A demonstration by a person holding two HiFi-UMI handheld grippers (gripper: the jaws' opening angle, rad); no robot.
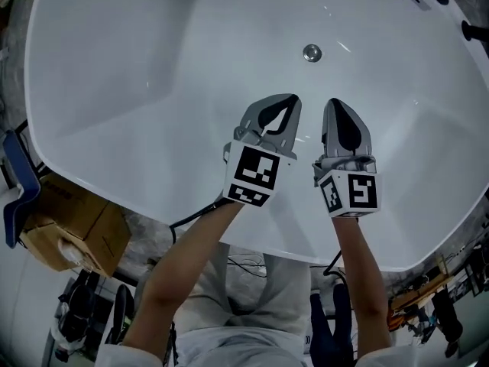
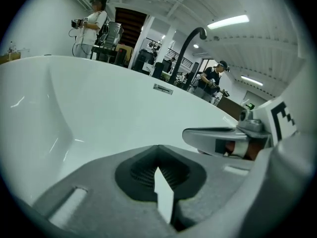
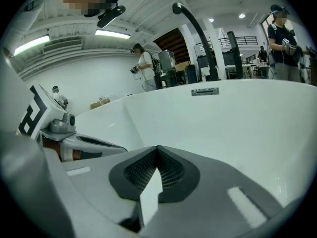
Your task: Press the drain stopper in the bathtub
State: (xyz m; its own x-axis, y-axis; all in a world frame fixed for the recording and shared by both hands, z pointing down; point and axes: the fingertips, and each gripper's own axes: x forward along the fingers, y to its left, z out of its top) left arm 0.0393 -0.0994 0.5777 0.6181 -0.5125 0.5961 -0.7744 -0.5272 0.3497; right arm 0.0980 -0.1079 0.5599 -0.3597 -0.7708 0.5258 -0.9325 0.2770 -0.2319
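- The task is at the approach step, as I judge it. The small round chrome drain stopper sits untouched on the floor of the white glossy bathtub, ahead of both tools and roughly between their lines.
- The left claw has its jaws brought together at the tips. Its own view shows nothing between them, only the open hollow behind the tips.
- The right claw is likewise closed tip to tip and empty. It hangs just beside the left one, above the tub floor.
- Neither gripper view shows the stopper, since both look across at the far tub wall.
- The next move probably calls for one closed tip to travel forward and down. It should land on the stopper's middle and push straight down, because an off-centre push could slide off the chrome.
- Counts:
  - one bathtub
  - one stopper
  - two claws
  - one small rectangular metal overflow plate on the far wall
  - one tall black arched spout behind the rim
  - one brown cardboard box on the floor beside the tub
  - two people standing in the room beyond, in the left gripper view
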